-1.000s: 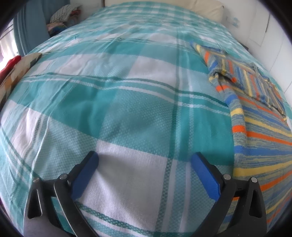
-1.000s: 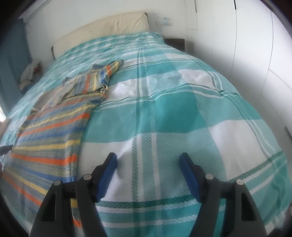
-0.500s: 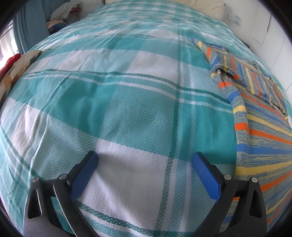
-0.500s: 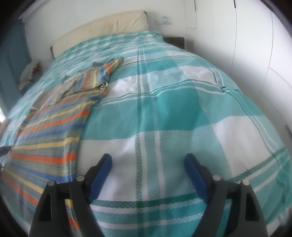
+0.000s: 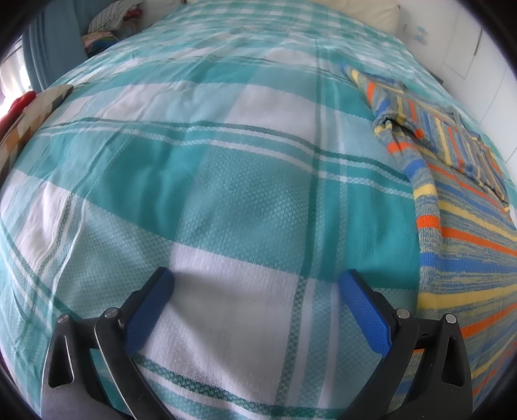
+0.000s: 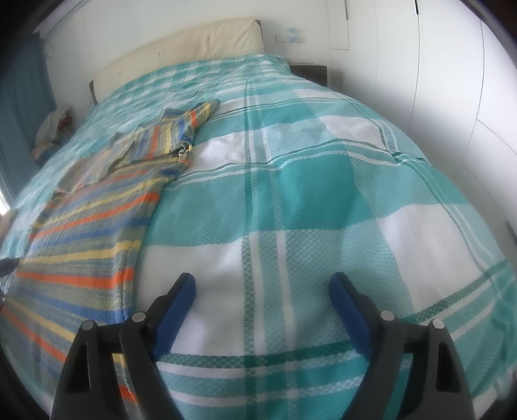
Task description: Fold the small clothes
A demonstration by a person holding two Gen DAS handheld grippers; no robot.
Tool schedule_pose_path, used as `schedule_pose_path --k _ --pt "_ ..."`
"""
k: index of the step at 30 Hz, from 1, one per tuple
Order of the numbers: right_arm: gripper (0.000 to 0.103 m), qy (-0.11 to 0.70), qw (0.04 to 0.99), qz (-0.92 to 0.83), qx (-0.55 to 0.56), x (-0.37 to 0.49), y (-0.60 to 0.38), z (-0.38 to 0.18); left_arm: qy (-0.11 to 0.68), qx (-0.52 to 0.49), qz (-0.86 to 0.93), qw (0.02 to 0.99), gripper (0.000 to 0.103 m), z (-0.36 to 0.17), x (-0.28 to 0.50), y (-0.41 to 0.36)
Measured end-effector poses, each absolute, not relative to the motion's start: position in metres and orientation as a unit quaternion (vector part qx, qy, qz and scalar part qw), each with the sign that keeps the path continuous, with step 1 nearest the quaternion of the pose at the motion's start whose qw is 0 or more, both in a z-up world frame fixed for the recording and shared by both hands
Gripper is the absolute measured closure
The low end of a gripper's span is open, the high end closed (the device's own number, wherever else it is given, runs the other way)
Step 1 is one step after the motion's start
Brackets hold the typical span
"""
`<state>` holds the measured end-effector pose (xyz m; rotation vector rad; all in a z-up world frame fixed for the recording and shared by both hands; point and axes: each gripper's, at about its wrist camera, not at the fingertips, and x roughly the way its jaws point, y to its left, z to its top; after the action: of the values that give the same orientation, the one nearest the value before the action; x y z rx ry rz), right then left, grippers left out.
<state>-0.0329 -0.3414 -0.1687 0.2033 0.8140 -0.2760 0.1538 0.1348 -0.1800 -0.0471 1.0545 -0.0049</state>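
Observation:
A striped garment (image 5: 458, 226) in orange, blue, yellow and grey lies flat on the bed, with a sleeve folded over near its far end. It lies at the right of the left wrist view. It also shows at the left of the right wrist view (image 6: 84, 232). My left gripper (image 5: 255, 284) is open and empty over the bedspread, just left of the garment's edge. My right gripper (image 6: 261, 287) is open and empty over the bedspread, just right of the garment's edge.
The bed is covered by a teal and white plaid bedspread (image 5: 226, 181). A cream headboard (image 6: 181, 55) stands at the far end. White wardrobe doors (image 6: 452, 80) run along the right. A pile of clothes (image 5: 110, 26) and a patterned cushion (image 5: 29, 122) lie at the left.
Both grippers have stayed open. The left gripper has moved a little forward and left. The right gripper has drawn back and risen slightly, so more of the headboard shows.

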Motion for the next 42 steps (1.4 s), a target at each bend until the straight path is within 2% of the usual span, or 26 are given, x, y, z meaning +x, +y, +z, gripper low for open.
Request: schedule_pose_path --k 24,28,32,36,39,41,42 --pt "0.016 0.396 0.904 -0.133 0.095 -0.031 -0.339 -0.17 0.502 -0.026 -0.007 0.865 0.0 -0.18 0.154 0.136" --pt "0.015 0.399 0.903 -0.128 0.097 -0.031 -0.34 -0.168 0.506 -0.054 -0.024 0.861 0.002 -0.169 0.153 0.147" --pt "0.016 0.398 0.905 -0.087 0.124 -0.048 -0.346 -0.143 0.502 -0.128 -0.07 0.853 0.002 -0.145 0.12 0.166" --pt "0.016 0.42 0.898 -0.005 0.132 -0.076 -0.334 -0.117 0.55 -0.073 -0.158 0.817 0.003 -0.148 0.073 0.134" --pt "0.016 0.461 0.875 0.057 0.134 -0.094 -0.316 -0.113 0.551 -0.012 -0.19 0.812 0.011 -0.148 0.038 0.102" --pt "0.019 0.487 0.858 0.084 0.139 -0.103 -0.305 -0.117 0.551 0.008 -0.197 0.811 0.026 -0.148 0.024 0.088" --pt "0.021 0.496 0.851 0.091 0.145 -0.106 -0.302 -0.12 0.552 0.01 -0.196 0.81 0.028 -0.147 0.021 0.084"
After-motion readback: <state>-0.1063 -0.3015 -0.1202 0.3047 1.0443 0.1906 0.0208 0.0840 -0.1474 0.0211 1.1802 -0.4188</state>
